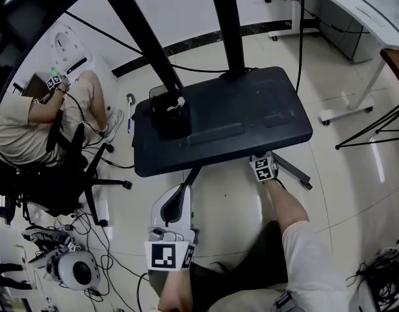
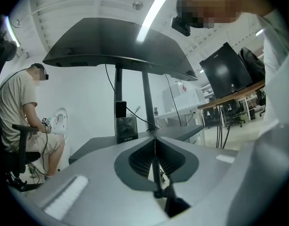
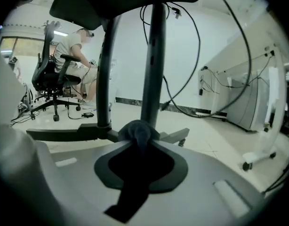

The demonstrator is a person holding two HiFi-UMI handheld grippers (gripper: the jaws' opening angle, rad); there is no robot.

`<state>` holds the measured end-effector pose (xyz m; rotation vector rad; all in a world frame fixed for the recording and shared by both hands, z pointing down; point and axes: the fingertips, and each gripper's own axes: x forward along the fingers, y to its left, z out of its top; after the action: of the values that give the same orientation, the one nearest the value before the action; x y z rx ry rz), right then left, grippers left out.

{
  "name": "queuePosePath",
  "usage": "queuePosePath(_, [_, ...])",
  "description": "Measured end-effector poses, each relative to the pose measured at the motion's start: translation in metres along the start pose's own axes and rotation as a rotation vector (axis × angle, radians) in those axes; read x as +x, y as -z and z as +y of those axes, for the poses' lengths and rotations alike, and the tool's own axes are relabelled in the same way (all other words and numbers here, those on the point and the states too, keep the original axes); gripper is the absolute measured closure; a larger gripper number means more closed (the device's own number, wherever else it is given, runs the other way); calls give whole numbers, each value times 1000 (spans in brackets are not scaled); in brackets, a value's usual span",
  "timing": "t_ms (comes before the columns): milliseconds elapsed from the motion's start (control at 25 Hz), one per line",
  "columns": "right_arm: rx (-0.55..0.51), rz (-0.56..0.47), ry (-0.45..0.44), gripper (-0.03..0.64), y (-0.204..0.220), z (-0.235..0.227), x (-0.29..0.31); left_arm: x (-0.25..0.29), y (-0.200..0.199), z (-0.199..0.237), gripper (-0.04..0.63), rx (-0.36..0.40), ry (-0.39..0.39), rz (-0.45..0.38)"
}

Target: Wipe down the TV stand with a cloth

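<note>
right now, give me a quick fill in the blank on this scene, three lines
1. The right tongs are shut on a ___.
2. The left tongs are shut and hold ___.
3. At the head view's left, a person sits on an office ___.

Missing words: cloth; nothing; chair.

TV stand (image 1: 264, 96): black | cloth (image 3: 137, 132): dark grey-blue | left claw (image 2: 155, 139): grey, black pads | floor (image 1: 346, 174): pale tiles
</note>
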<state>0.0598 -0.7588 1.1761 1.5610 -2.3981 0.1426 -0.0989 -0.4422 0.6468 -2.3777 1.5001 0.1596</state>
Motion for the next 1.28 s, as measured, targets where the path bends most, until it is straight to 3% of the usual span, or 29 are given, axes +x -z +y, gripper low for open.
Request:
queuePosePath(120, [-14,81,69,565,52,-35,-51,-1,-2,2,474,-11,3,-10])
queuePosePath(320, [63,232,243,566,174,-118,-201,-1,-13,-3,474,-31,17,-16])
queuePosePath(440, [134,209,317,565,183,-139,-249,-2,-15,-11,472,-32,30,-14])
queuePosePath(520, [135,99,318,565,132,-133,-266,-6,-17,-9,472,-38,13,-13])
queuePosePath(600, [71,-73,290,565,32,-107,-290,-14,-19,-1,472,-49,-15,7])
queuePosePath(720, [-36,-368,202,565,-189,-10,-376,-29,-16,11,472,-80,-41,49])
queuePosePath(800, [-74,-504,118,565,-333,72,-461,-41,-11,9,472,-91,-45,57])
queuePosePath(880, [-134,-657,41,565,-432,138,-527,-55,-10,6,474,-97,-61,35])
queuePosePath(960, [-136,-820,-23,565,-484,179,-564,-78,-14,2,474,-88,-73,4])
queuePosePath(1040, [-120,-890,-45,565,-501,197,-570,-98,-17,-2,473,-80,-76,-3])
queuePosePath(1120, [-113,-835,-24,565,-496,195,-553,-100,-23,4,474,-89,-75,5])
queuePosePath(1280, [-104,-602,22,565,-502,172,-514,-79,-57,38,474,-63,-109,14])
